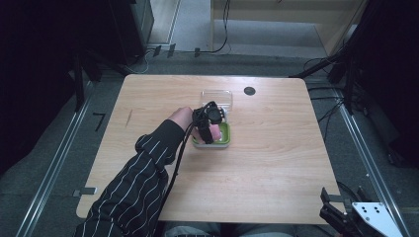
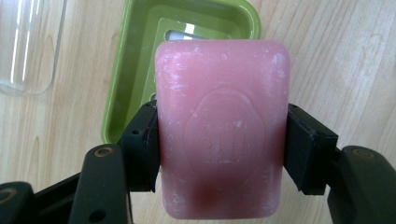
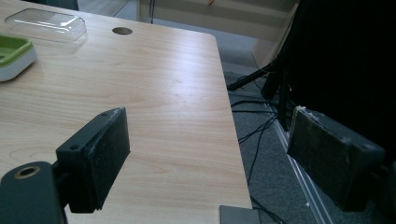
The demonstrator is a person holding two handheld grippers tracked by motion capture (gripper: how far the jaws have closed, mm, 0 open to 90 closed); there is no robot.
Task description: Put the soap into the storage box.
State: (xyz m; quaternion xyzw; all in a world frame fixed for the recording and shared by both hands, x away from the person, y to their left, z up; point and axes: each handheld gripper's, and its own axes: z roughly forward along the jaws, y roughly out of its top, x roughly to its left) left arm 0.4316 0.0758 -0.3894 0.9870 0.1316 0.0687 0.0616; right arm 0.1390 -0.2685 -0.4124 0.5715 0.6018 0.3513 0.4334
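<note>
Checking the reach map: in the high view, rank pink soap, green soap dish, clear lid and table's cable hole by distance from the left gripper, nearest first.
1. pink soap: clamped between the left gripper's jaws.
2. green soap dish: directly beneath the gripper.
3. clear lid: just beyond the dish, toward the far edge.
4. cable hole: farthest, to the right of the lid near the far edge.

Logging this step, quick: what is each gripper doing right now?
Left gripper: closed on the pink soap bar, held over the green soap dish.
Right gripper: open, fingers wide apart, holding nothing, at the table's edge.
</note>
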